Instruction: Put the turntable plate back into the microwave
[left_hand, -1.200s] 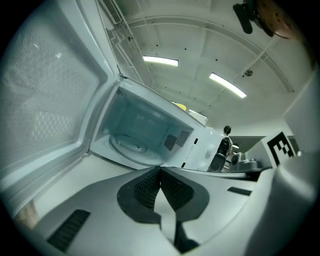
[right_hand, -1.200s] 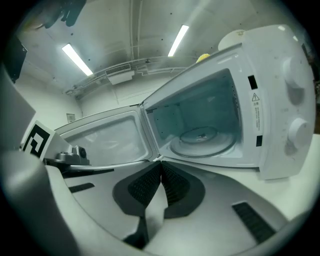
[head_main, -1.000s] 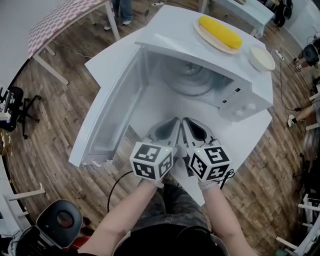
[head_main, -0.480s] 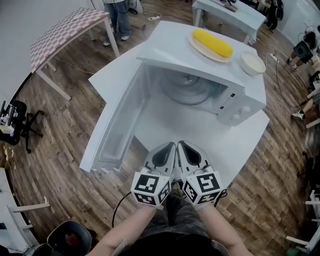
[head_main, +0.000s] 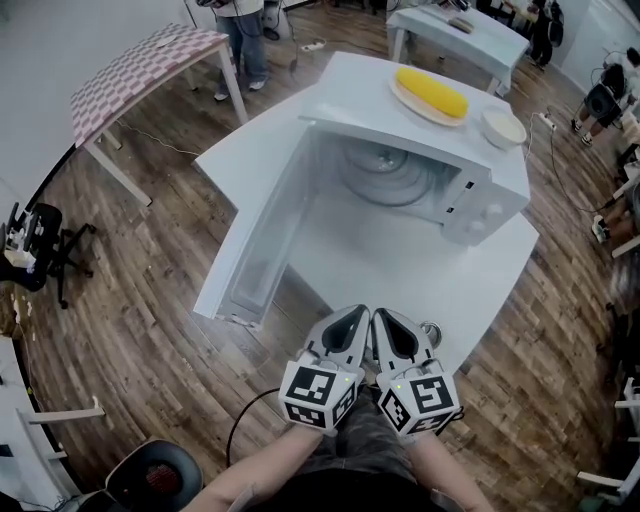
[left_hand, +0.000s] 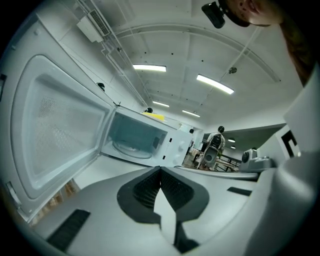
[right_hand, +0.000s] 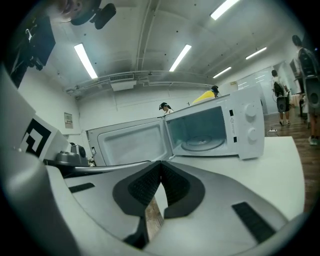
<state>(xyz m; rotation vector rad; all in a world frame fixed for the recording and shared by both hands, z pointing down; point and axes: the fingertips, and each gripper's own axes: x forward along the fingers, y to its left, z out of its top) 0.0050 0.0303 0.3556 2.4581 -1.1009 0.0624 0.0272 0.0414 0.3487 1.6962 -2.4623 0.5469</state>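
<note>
Holds left gripper (head_main: 352, 322) and right gripper (head_main: 390, 322) clenched on nothing, side by side at the worktop's (head_main: 400, 262) near edge, well apart from the turntable plate (head_main: 386, 176) inside the open microwave (head_main: 482, 192).

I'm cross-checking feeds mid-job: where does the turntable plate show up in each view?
Head view: turntable plate upper middle, lying inside the microwave.
Left gripper view: turntable plate left of centre, inside the cavity.
Right gripper view: turntable plate right of centre, inside the cavity.
Shared landmark: the microwave door, swung open at the cavity's left in all three views.
</note>
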